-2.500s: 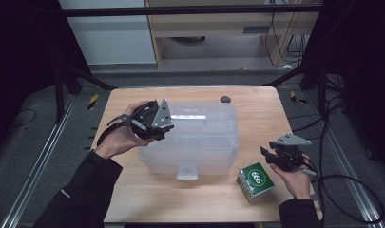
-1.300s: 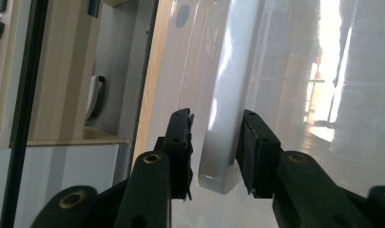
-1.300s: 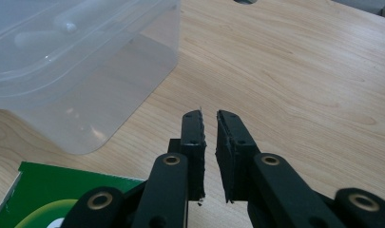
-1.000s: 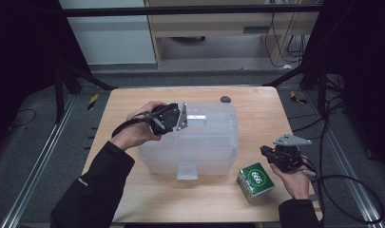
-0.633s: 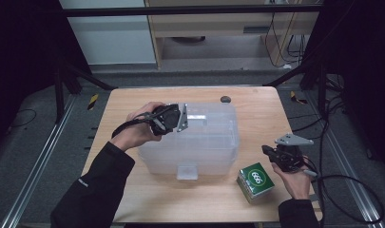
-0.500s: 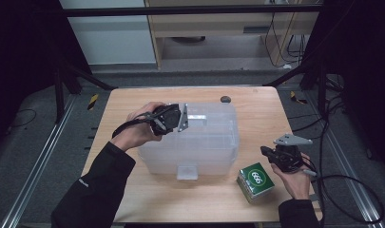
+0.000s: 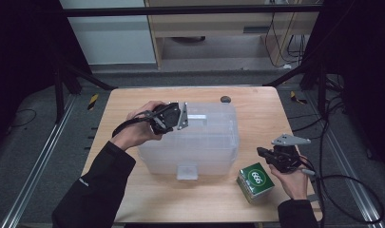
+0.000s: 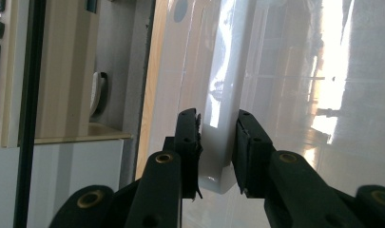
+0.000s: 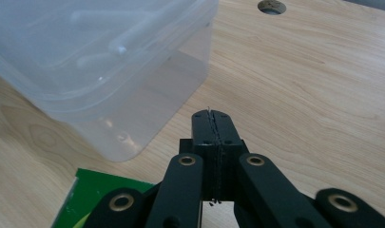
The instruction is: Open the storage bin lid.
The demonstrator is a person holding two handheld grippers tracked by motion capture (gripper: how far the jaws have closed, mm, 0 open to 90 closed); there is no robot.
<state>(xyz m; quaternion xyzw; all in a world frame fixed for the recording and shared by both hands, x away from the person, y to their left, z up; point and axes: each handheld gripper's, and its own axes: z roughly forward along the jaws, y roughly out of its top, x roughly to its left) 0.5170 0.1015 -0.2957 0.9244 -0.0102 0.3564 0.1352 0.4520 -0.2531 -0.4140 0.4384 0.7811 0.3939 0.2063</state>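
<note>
— So where does it stand?

— Left gripper (image 8: 217, 156) has its jaws clamped on the white bar handle (image 8: 219, 142) atop the clear plastic lidded storage box (image 7: 199, 142), mid-table. Right gripper (image 9: 214, 124), jaws pressed together on nothing, hovers right of the box, above the green square carton (image 7: 255, 180).

— Risks?

— Probably the slick handle slipping sideways; lifting one-handed could tilt the box.

This looks like a lab or recording bay. A wooden table (image 7: 147, 99) stands inside a dark metal frame (image 7: 190, 9), on grey floor mats with rails (image 7: 33, 156), loose cables (image 7: 342, 185) and hazard tape (image 7: 93, 100).
</note>
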